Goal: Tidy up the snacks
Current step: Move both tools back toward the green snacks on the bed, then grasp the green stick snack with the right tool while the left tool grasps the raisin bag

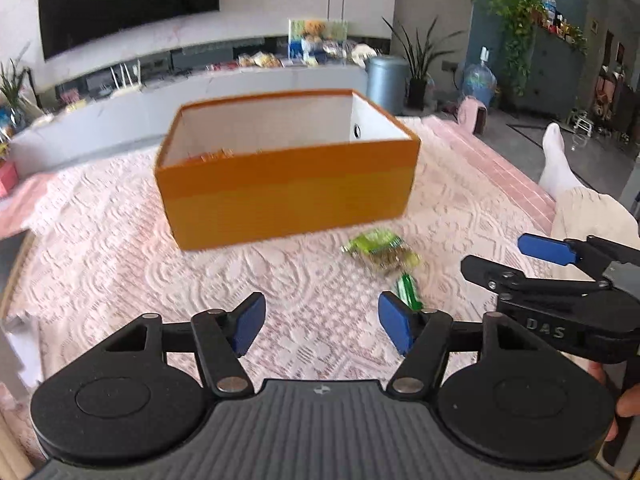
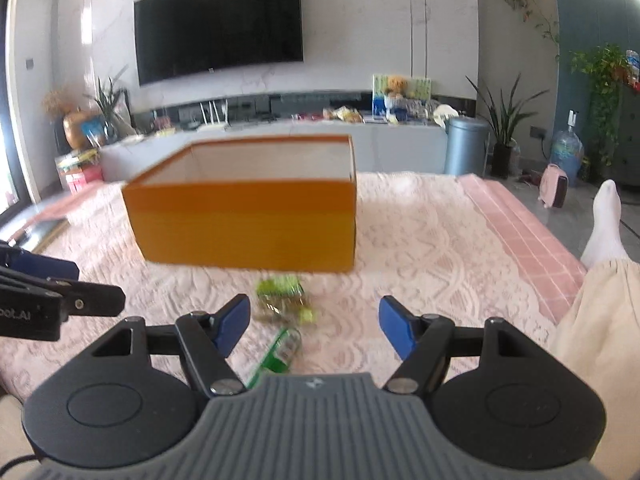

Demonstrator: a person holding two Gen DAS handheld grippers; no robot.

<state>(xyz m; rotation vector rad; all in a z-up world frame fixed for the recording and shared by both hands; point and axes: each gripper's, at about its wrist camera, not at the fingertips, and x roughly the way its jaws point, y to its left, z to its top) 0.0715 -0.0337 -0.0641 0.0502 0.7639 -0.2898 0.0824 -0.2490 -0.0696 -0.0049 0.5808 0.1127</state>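
An open orange box [image 1: 286,196] [image 2: 244,226] with a white inside stands on the pink lace-covered table [image 1: 120,272] [image 2: 432,248]; something yellowish lies in its far left corner. In front of it lie a yellow-green snack packet [image 1: 380,250] [image 2: 282,294] and a narrow dark-green packet [image 1: 409,291] [image 2: 280,354]. My left gripper [image 1: 322,326] is open and empty, left of both packets. My right gripper [image 2: 314,328] is open and empty, hanging just above the packets; from the left wrist view it [image 1: 504,258] comes in at the right. The left gripper [image 2: 60,292] enters the right wrist view at the left edge.
A person's leg in a white sock [image 1: 558,164] [image 2: 606,224] and cream clothing rise at the table's right side. Behind stand a low TV cabinet [image 2: 280,144] with clutter, a wall TV [image 2: 218,24], a grey bin [image 2: 466,146] and potted plants.
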